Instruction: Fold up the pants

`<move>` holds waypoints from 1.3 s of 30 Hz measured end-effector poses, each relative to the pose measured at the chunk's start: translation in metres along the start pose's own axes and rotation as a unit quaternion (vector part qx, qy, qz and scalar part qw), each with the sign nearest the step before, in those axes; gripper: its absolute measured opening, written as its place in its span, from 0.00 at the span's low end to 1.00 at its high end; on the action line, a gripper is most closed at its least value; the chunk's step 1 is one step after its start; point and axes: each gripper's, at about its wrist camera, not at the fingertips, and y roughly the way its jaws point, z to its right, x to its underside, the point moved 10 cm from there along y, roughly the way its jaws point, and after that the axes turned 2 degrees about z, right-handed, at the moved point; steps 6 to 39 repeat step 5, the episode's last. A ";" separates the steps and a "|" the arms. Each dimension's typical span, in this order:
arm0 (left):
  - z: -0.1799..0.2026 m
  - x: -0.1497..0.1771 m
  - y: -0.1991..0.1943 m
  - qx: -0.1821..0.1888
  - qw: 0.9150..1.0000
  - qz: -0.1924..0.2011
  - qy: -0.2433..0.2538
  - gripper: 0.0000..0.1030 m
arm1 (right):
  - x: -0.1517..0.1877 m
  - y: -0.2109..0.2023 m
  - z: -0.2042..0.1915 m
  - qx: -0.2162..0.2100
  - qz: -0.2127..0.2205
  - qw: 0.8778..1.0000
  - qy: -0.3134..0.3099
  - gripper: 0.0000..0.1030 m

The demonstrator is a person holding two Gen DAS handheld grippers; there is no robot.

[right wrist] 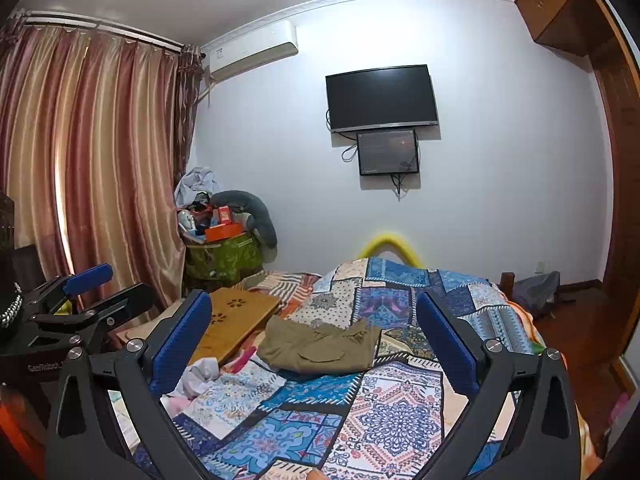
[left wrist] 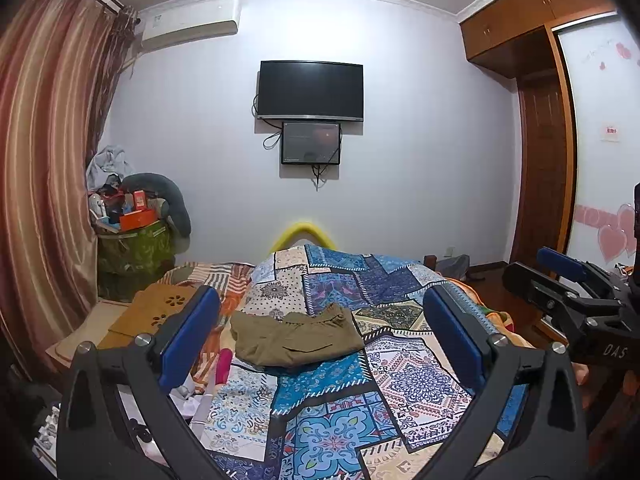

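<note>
Bedroom. Pale wall (left wrist: 420, 152) at far end carries a dark television (left wrist: 310, 90) with a smaller screen (left wrist: 311, 143) directly beneath, cables hanging. Air conditioner (left wrist: 188, 26) mounted high near the corner. Striped red-gold curtain (left wrist: 44, 140) closed along the left side. Wooden wardrobe (left wrist: 536, 12) on the right, overhead cupboards. Bed under a patchwork blue quilt (left wrist: 360, 392). Green basket (left wrist: 134, 252) piled with clutter stands in the left corner. Wooden lap tray (right wrist: 236, 316) lies on the bed's left edge.

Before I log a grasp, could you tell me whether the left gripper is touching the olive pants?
Apart. In the left wrist view the left gripper is open and held above the bed, with patchwork quilt visible between its fingers and the olive pants.
</note>
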 end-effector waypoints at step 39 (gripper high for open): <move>-0.003 0.002 0.005 0.001 1.000 -0.007 -0.005 1.00 | 0.001 0.001 0.001 0.000 -0.002 1.000 0.001 0.99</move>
